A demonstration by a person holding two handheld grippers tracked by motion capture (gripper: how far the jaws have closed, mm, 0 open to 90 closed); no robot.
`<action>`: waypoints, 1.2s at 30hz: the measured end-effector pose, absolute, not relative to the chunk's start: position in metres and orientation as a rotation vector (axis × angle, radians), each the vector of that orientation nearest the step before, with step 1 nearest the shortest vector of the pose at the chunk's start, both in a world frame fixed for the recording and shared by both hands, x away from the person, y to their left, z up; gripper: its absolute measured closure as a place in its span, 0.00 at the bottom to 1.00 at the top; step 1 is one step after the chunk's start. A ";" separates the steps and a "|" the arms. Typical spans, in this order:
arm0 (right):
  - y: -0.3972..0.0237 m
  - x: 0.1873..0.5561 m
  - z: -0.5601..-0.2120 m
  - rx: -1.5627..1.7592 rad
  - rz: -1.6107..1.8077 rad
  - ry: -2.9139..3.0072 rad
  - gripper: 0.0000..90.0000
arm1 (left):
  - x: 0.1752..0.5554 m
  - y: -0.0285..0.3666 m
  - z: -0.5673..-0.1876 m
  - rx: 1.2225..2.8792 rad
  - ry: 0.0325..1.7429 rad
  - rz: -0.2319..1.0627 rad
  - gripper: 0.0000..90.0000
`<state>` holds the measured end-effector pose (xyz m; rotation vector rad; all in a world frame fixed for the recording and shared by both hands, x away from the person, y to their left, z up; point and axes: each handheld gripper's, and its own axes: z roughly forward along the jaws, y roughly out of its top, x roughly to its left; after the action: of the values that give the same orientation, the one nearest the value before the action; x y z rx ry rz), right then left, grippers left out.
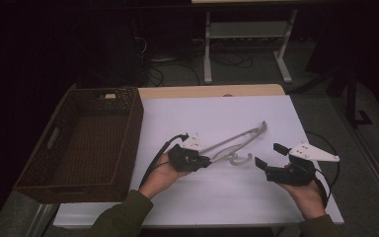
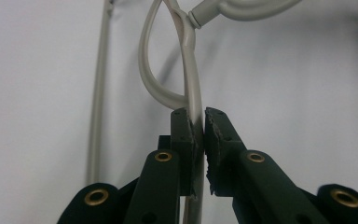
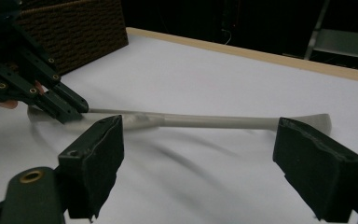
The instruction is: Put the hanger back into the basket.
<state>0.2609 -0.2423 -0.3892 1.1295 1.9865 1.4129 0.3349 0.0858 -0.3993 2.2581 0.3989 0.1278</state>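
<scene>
Far left we see the wicker basket point(image 1: 79, 143) at the table's point(image 1: 217, 202) left edge. Next, our left gripper point(image 1: 205, 162) has its jaws pinched on one arm of the grey plastic hanger point(image 1: 237, 143); the left gripper view shows the pads point(image 2: 214, 140) pressed onto the hanger point(image 2: 191, 84). Hanger sits mid-table on the white surface, hook toward us. Right gripper point(image 1: 270, 155) hovers just beside the hanger, jaws spread wide, nothing between them; the hanger point(image 3: 205, 121) lies beyond its jaws.
</scene>
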 end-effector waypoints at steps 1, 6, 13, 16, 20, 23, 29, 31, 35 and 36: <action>-0.243 0.261 -0.389 1.133 1.413 1.986 0.17 | 0.336 0.087 -0.398 2.251 0.402 0.134 0.92; -0.240 0.261 -0.391 1.129 1.406 2.007 0.17 | 0.340 0.096 -0.392 2.222 0.428 0.145 0.92; -0.236 0.261 -0.393 1.122 1.400 2.023 0.17 | 0.340 0.101 -0.385 2.211 0.428 0.161 0.92; -0.237 0.261 -0.393 1.120 1.400 2.022 0.17 | 0.340 0.102 -0.383 2.206 0.436 0.157 0.92; -0.237 0.261 -0.393 1.124 1.400 2.022 0.17 | 0.340 0.104 -0.379 2.193 0.436 0.160 0.92; -0.237 0.261 -0.393 1.128 1.402 2.021 0.17 | 0.341 0.107 -0.374 2.180 0.437 0.158 0.92; -0.237 0.261 -0.393 1.123 1.399 2.022 0.17 | 0.340 0.112 -0.365 2.152 0.436 0.170 0.92; -0.237 0.261 -0.393 1.125 1.400 2.021 0.17 | 0.340 0.113 -0.362 2.143 0.438 0.177 0.92; -0.236 0.262 -0.393 1.125 1.398 2.022 0.17 | 0.339 0.116 -0.356 2.126 0.440 0.185 0.92; -0.236 0.262 -0.393 1.127 1.399 2.022 0.17 | 0.339 0.117 -0.354 2.127 0.433 0.191 0.92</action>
<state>0.2617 -0.2364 -0.3931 1.1265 2.0221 1.3986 0.3392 0.1166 -0.3544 2.1274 0.4328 0.1908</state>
